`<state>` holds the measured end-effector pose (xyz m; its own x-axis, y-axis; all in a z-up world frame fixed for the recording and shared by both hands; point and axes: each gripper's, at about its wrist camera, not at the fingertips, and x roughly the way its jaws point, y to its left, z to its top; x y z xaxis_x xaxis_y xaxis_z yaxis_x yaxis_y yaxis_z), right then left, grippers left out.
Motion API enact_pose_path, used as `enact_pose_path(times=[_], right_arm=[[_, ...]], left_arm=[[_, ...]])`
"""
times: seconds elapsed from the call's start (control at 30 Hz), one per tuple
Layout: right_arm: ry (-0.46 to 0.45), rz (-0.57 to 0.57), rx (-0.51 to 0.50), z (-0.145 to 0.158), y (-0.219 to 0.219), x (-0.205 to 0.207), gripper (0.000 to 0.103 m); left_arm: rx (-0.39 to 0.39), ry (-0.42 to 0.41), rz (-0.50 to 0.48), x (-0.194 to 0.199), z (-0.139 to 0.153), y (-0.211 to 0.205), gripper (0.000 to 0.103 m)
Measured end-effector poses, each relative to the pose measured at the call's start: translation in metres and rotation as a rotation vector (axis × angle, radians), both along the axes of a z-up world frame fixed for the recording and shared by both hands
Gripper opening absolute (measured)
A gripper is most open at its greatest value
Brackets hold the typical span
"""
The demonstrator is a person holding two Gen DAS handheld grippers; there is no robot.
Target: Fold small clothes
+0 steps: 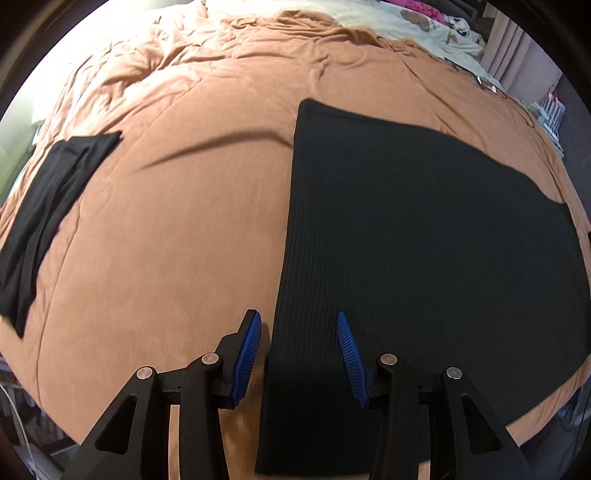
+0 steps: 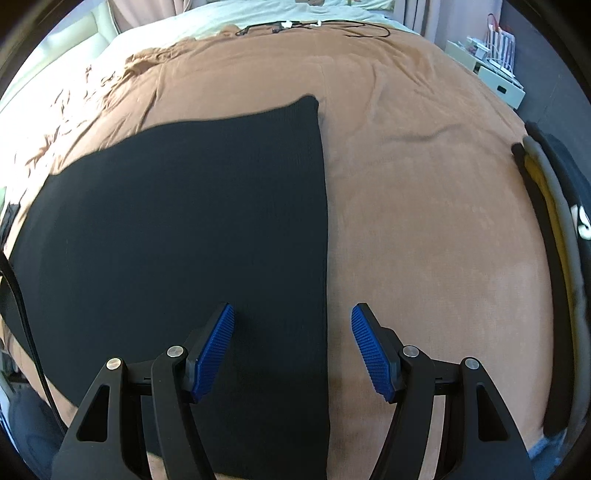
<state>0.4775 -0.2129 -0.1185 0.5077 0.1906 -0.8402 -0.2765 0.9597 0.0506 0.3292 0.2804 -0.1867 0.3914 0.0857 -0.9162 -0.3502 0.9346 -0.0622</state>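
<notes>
A black ribbed garment lies flat on the orange-brown bedspread. In the left wrist view its left edge runs down between my fingers. My left gripper is open above that edge, nothing held. In the right wrist view the same garment fills the left half, its right edge straight. My right gripper is open, straddling that right edge, one blue pad over the cloth and the other over the bedspread.
A folded black cloth lies at the bed's left side. A stack of folded clothes, black, yellow and grey, sits at the right edge. Cables lie at the far end near a pale blanket. White storage boxes stand beyond the bed.
</notes>
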Motion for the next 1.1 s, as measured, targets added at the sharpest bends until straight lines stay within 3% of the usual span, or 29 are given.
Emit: enact_pose_path(times=[0.47, 0.67, 0.8, 0.93, 1.1], right_arm=[[0.011, -0.058, -0.034, -0.014, -0.029, -0.059, 0.065], [0.011, -0.121, 0.006, -0.008, -0.045, -0.079, 0.065], [-0.013, -0.126, 0.093, 0.001, -0.056, -0.094, 0.064], [-0.020, -0.129, 0.218, 0.002, -0.072, -0.109, 0.062], [0.031, -0.144, 0.417, -0.012, -0.094, -0.115, 0.050]], left_arm=[[0.057, -0.002, 0.043, -0.065, -0.007, 0.000, 0.054], [0.026, -0.033, 0.102, -0.083, 0.002, 0.006, 0.054], [0.039, -0.088, 0.133, -0.092, 0.014, 0.005, 0.054], [-0.060, -0.141, 0.164, -0.100, 0.018, 0.005, 0.054], [-0.197, -0.175, 0.213, -0.103, 0.010, 0.006, 0.054]])
